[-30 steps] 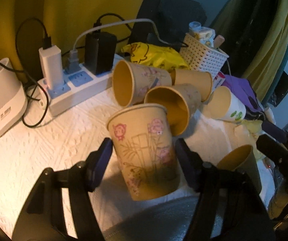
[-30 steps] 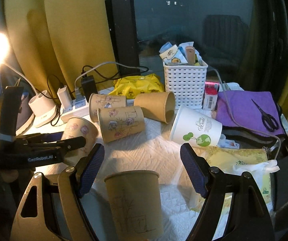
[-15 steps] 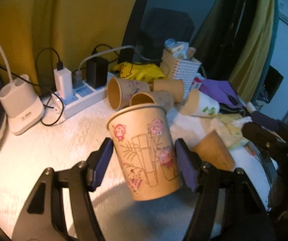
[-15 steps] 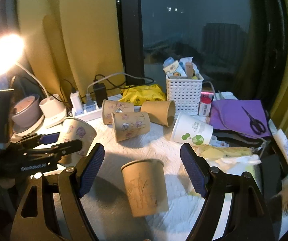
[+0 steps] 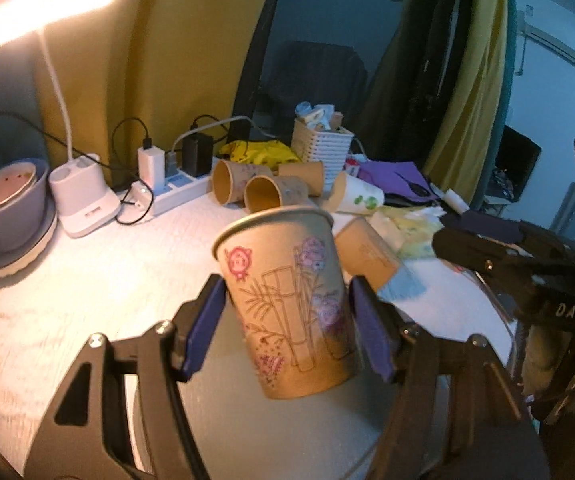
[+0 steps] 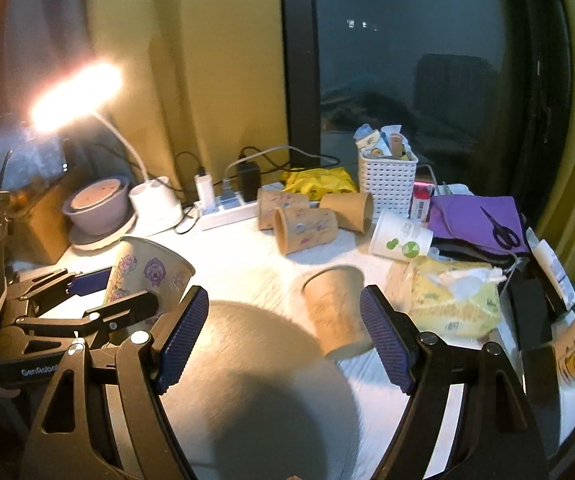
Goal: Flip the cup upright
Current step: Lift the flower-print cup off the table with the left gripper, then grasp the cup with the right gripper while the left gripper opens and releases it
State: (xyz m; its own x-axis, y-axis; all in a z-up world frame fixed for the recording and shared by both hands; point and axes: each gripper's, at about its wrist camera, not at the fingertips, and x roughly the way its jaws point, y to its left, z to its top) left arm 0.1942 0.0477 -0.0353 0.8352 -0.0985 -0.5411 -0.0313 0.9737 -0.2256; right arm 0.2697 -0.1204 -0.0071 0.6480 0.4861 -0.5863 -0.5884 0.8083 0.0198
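Your left gripper (image 5: 287, 320) has lifted the printed cup (image 5: 287, 300) up off the white table (image 5: 87, 280). A second ago it was still low. It squeezes the cup, mouth up and a bit tilted, so now you set it down. Your right gripper (image 6: 283, 336) hangs wide and empty over a plain cup (image 6: 337, 306).

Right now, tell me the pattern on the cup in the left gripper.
Tan cup printed with bamboo stalks and pink and purple cartoon animals; clearest in the left wrist view.
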